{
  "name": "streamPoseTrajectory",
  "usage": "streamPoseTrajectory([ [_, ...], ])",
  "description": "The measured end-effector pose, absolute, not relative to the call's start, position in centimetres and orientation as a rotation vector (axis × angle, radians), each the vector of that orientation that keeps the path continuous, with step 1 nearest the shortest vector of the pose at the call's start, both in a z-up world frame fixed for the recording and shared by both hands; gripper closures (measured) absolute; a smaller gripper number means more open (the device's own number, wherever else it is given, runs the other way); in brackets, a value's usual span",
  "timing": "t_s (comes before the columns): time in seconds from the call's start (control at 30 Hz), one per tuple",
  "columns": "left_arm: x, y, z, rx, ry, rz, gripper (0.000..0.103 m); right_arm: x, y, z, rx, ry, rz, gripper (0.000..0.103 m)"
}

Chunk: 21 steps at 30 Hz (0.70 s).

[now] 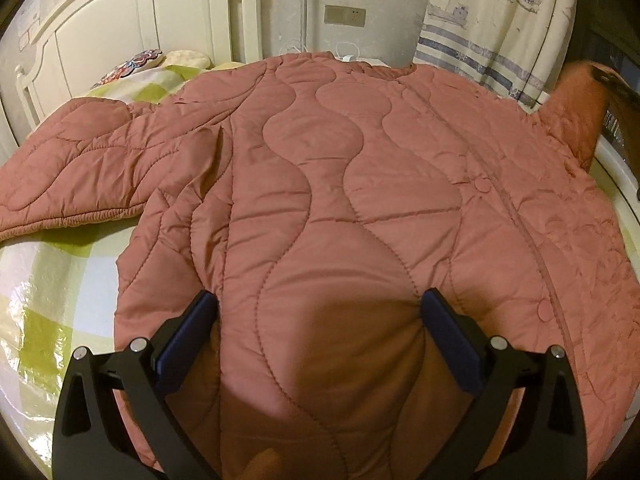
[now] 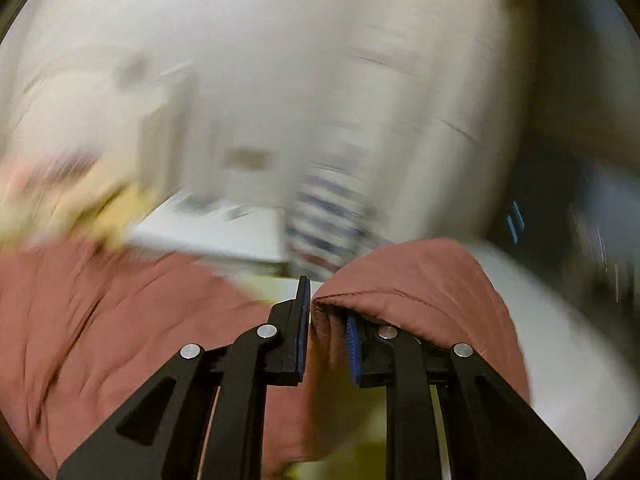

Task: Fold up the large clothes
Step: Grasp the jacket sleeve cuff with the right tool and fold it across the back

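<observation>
Your right gripper (image 2: 326,320) clamps the pink quilted padded jacket (image 1: 320,184) sleeve to fold; left gripper (image 1: 320,312) spread wide, pinning it.

Jacket (image 1: 320,184) spread on bed (image 1: 60,300); headboard (image 1: 132,28) behind, seemingly pillows between.

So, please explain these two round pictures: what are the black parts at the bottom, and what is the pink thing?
No machine: a person holds a pair of black tongs in each hand, with a wide-angle camera on each. The left camera shows the left tongs open over a pink quilted padded jacket spread on a bed with a green-and-white checked cover. The right camera, blurred, shows the right tongs shut on a fold of that jacket, probably a sleeve, lifted.
</observation>
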<state>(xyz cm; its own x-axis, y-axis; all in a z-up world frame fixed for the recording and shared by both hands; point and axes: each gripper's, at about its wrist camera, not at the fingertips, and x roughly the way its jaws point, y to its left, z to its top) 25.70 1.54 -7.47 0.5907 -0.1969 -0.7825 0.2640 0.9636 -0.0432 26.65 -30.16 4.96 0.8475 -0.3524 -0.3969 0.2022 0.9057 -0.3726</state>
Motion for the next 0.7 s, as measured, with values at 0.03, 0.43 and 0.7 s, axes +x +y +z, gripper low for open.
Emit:
streamPoseTrajectory([
  [0.03,25.7,1.6,-7.5,0.075,0.899,-0.267,0.002,26.9,-27.5,3.9,-0.421,0.505,-0.248,0.083],
  [0.43,25.7,2.0,-7.5,0.064,0.901,-0.265,0.002,26.0,-23.9,-3.9,-0.393,0.756,-0.054,0.035],
  [0.7,26.0,1.0,-7.7,0.117,0.950,-0.220,0.002,23.7,-40.2,-5.1,0.266,0.801,-0.299,0.035],
])
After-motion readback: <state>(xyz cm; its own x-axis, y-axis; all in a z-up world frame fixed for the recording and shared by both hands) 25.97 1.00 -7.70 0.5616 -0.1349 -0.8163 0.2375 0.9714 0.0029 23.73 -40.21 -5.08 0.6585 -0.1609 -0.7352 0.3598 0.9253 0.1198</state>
